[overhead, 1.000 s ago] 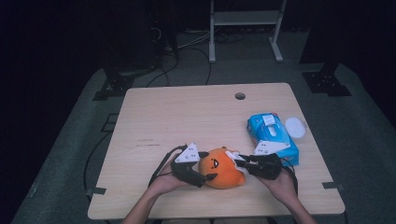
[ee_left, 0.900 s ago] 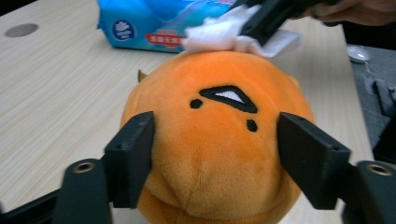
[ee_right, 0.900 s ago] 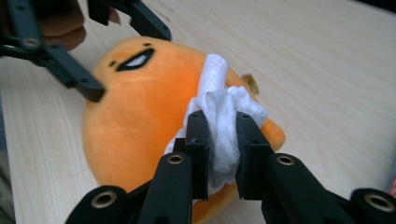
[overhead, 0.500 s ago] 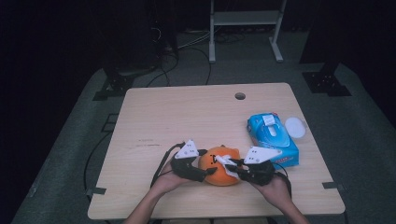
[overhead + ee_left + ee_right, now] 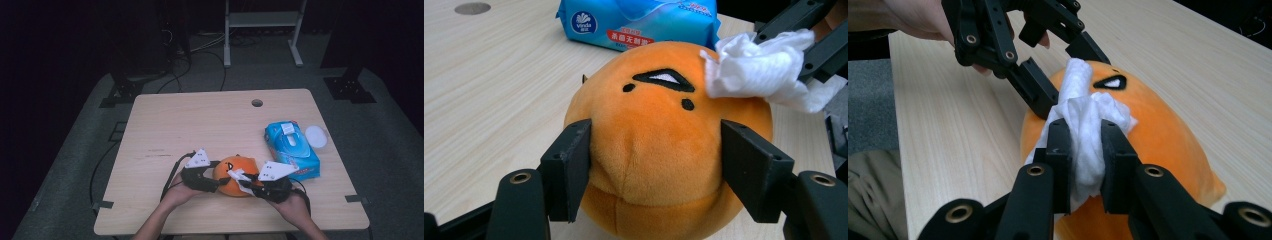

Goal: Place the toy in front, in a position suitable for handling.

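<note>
Left gripper (image 5: pixel 654 165), fingers just closing, pinches the plush (image 5: pixel 664 145) steady; right gripper (image 5: pixel 1083 150) pinches a tissue (image 5: pixel 1085 130) against its face; wiping under way, unfinished.

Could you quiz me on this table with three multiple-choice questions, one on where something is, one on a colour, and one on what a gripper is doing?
1. Where does the blue plastic pack of wipes lie on the pale wooden table?
A. at the right side
B. at the far left corner
C. under the table

2. What colour is the round plush toy?
A. green
B. orange
C. purple

3. What does the right gripper hold?
A. nothing
B. a pen
C. a crumpled white tissue

Answers: 1 A, the high view shows it near the right edge; 2 B, its fur is orange with a black face; 3 C, the tissue is pinched between the jaws.
</note>
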